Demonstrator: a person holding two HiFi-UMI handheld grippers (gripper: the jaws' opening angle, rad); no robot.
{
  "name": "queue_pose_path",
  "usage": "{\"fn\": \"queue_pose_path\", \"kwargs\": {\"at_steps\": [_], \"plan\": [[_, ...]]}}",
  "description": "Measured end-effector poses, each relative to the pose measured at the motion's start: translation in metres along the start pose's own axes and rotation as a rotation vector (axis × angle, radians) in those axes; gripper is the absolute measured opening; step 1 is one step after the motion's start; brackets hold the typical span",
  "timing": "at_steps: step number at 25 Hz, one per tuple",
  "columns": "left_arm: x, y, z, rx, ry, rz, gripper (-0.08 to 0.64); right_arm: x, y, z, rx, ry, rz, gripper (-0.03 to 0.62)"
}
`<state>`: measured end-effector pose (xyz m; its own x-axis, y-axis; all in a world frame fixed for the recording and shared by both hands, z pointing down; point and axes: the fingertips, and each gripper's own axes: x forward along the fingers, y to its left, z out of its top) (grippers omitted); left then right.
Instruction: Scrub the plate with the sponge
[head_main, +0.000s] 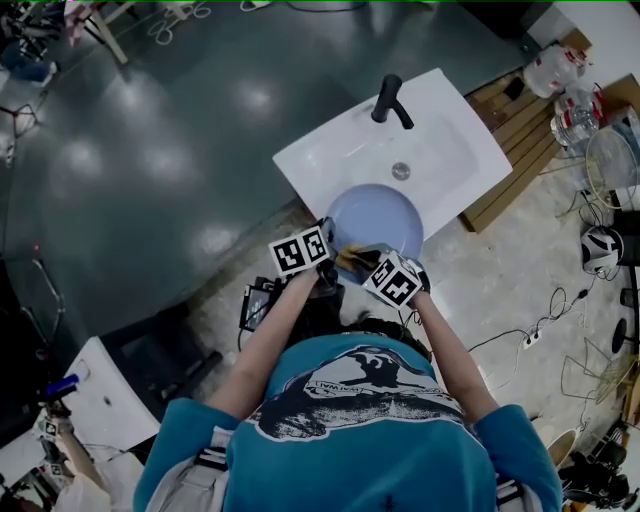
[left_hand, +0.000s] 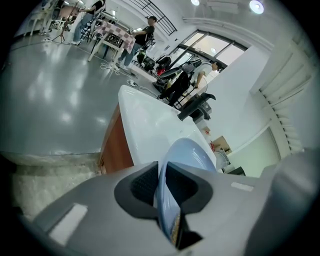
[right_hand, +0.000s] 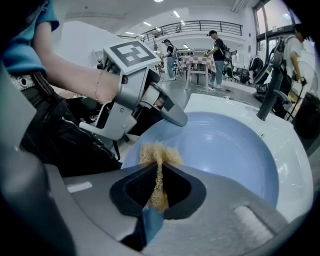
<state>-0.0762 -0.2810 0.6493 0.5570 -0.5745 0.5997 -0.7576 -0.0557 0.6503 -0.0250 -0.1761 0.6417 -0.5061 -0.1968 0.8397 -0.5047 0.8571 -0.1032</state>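
One plate (left_hand: 187, 155) clamped in the jaws of the left gripper (left_hand: 162, 181); one sponge (right_hand: 158, 153) pinched in those of the right gripper (right_hand: 159, 186).

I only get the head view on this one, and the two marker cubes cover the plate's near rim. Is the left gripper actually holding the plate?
Observer: Yes. The left gripper is shut on the plate, with the rim edge-on between its pads.
Operator: And the right gripper?
Observer: The right gripper is shut on a tan sponge, squeezed thin.
Operator: Is the sponge on the plate?
Observer: Its free end bulges past the jaws at the near rim. I can't tell whether it touches.
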Motion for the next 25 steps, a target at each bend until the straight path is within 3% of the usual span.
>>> {"fn": "queue_pose_path", "kwargs": {"at_steps": [4,7,11,18,25], "plan": [[-0.001,0.001,-0.001,0.048,0.004,0.015,0.051,-0.011,0.006,-0.022,0.032,0.074,0.046,0.029],[-0.003,-0.001,-0.003,0.108,0.018,0.022,0.043,-0.022,-0.002,-0.039,0.087,0.125,0.018,0.029],[-0.004,-0.004,-0.006,0.199,0.040,0.018,0.031,-0.033,-0.024,-0.053,0.195,0.147,-0.063,0.030],[-0.002,-0.005,-0.008,0.205,0.051,-0.013,0.032,-0.045,-0.076,-0.065,0.413,0.140,-0.232,0.031],[0.000,-0.006,-0.009,0.184,0.054,-0.043,0.037,-0.048,-0.129,-0.066,0.461,0.140,-0.405,0.030]]}}
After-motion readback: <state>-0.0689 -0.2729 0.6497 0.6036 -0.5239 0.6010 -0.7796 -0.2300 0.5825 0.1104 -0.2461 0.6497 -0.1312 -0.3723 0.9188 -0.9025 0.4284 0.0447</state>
